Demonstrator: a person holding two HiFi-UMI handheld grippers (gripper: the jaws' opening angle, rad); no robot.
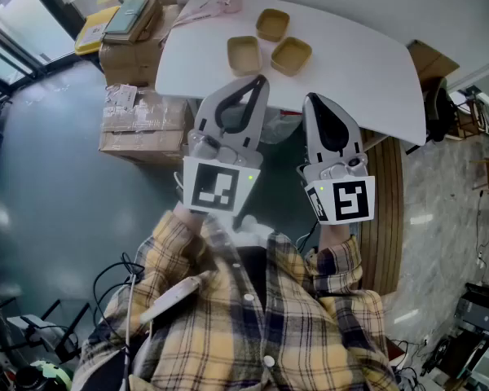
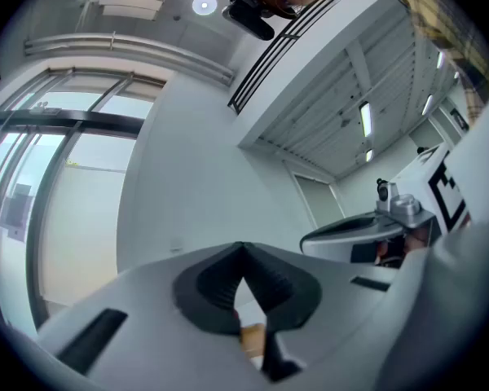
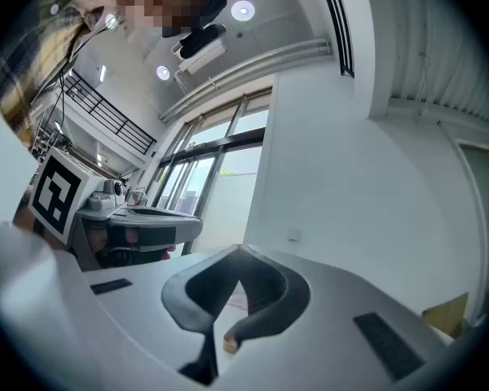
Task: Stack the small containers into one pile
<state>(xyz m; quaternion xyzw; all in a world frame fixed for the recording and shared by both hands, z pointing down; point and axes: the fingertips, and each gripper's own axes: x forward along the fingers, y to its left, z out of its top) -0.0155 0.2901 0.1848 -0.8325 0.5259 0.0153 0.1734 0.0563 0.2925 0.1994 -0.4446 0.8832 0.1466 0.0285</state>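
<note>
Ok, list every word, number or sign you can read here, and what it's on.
No text can be read anywhere.
Left cube: black-and-white square pattern, no letters.
Right cube: the same kind of pattern.
Box labels: print too small to read.

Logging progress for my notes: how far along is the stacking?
Done: nothing; the three containers lie side by side on the table, none nested. In hand: nothing; the left gripper and right gripper are both shut and empty. Left: all the stacking.
</note>
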